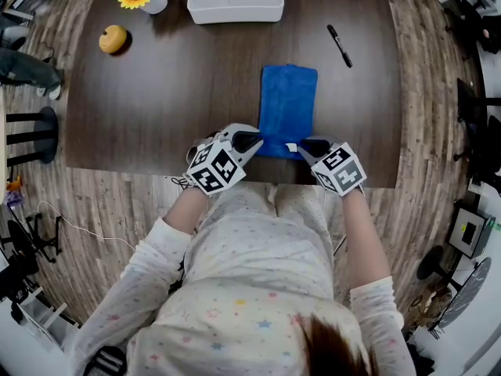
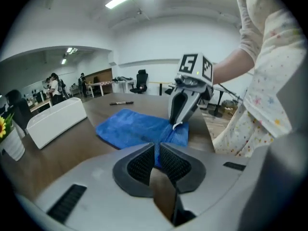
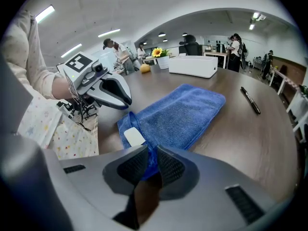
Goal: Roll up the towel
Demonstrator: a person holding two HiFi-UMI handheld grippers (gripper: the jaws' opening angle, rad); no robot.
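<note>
Blue towel (image 1: 287,104) pinched in both your claws: left claw (image 1: 252,142) clamped on its near-left corner, right claw (image 1: 305,149) on the near-right, beside the white tag (image 3: 134,137). It lies flat, unrolled, on the dark counter (image 1: 180,92), near its front edge.

Head view: high above blue terry-cloth towel (image 1: 287,108), facing steeply down. Gripper views: low, close at its near edge, facing across; all share it.
</note>
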